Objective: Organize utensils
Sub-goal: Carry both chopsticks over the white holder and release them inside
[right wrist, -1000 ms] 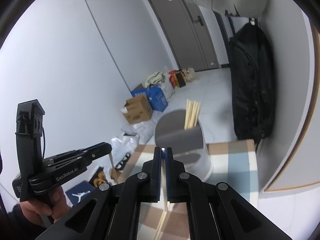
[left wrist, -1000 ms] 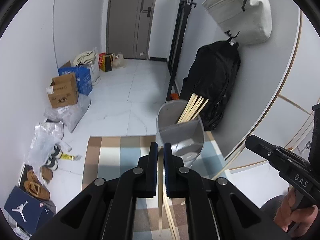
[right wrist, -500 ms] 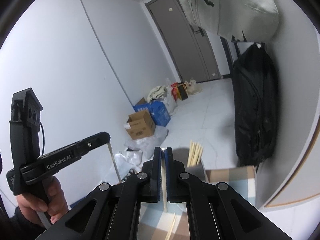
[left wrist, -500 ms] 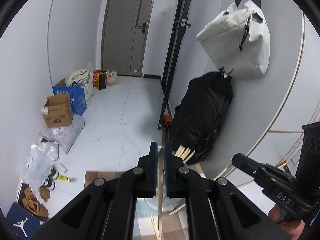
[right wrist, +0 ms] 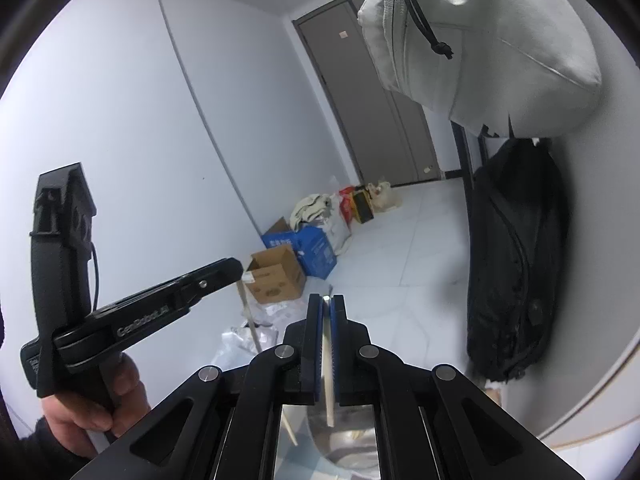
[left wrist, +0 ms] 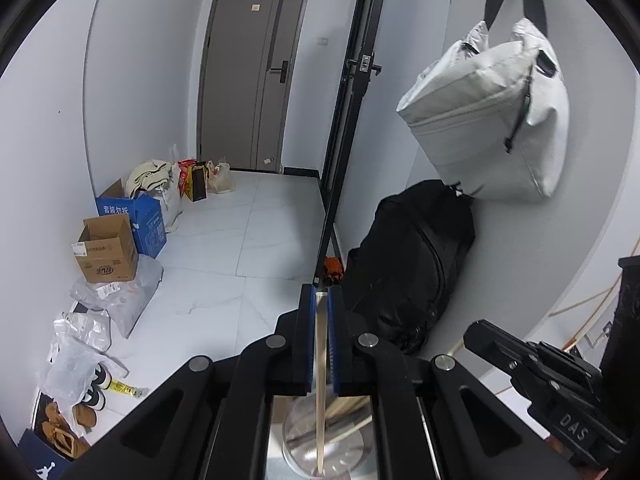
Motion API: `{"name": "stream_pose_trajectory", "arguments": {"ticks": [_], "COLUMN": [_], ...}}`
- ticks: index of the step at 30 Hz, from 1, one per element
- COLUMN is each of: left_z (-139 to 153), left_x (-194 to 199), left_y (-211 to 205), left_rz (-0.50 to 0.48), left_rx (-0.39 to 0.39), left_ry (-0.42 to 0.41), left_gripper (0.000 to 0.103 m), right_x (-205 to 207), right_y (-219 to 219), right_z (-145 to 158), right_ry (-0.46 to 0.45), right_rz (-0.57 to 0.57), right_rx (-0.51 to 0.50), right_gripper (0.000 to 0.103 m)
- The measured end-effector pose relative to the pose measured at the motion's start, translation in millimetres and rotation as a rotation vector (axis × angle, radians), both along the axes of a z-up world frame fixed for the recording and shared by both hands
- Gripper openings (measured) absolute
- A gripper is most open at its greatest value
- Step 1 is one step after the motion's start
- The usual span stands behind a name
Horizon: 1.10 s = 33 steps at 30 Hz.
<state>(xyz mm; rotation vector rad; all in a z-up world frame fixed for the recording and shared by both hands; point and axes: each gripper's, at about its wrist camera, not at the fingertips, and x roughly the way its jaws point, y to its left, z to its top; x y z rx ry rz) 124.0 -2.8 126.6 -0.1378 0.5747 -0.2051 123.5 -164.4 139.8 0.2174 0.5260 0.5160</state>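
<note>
My left gripper (left wrist: pixel 321 296) is shut on a pale wooden chopstick (left wrist: pixel 320 380) that hangs down with its tip inside the grey utensil holder (left wrist: pixel 304 452) seen below between the arms. Other chopsticks (left wrist: pixel 348 430) lean in the holder. My right gripper (right wrist: pixel 327 302) is shut on another chopstick (right wrist: pixel 329 384) whose lower end hangs over the same holder (right wrist: pixel 344 452). The left gripper also shows in the right wrist view (right wrist: pixel 236 270) with its chopstick (right wrist: pixel 250 316) hanging below. The right gripper shows at the lower right of the left wrist view (left wrist: pixel 474 332).
A black backpack (left wrist: pixel 412 264) stands against the right wall under a hanging grey bag (left wrist: pixel 488 120). Cardboard and blue boxes (left wrist: pixel 106 248), plastic bags (left wrist: pixel 116 304) and shoes (left wrist: pixel 86 412) lie along the left wall. A dark door (left wrist: pixel 256 72) is at the far end.
Both grippers have risen and tilted up. The holder has dropped from mid-frame to the bottom edge. Both chopsticks now hang over or into the holder.
</note>
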Motion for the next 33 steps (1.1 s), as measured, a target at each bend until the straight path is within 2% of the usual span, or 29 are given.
{"name": "stream_pose_trajectory", "arguments": {"ticks": [6,14,23,33], "left_z": [-4,-23,-37,-53], "left_x": [21,35,43,40], "left_y": [-4,-2,-1,-5], "left_rz": [0.021,0.027,0.001,-0.047], "left_rx": [0.018,-0.012,-0.033,-0.010], "left_ry": [-0.028,-0.057,-0.050,-0.024], "left_gripper": [0.002,0.002,0.002,0.002], "right_x": [16,30,46,49], "right_y": [-1,1,3,13], "right_z": [2,-9,-29,-51], "right_ry": [-0.001,0.010,0.047,0.083], "right_rz": [-0.011,-0.007,0.003,0.035], "right_rx": [-0.006,-0.015,-0.022,-0.033], "right_gripper": [0.003,0.003,0.003,0.003]}}
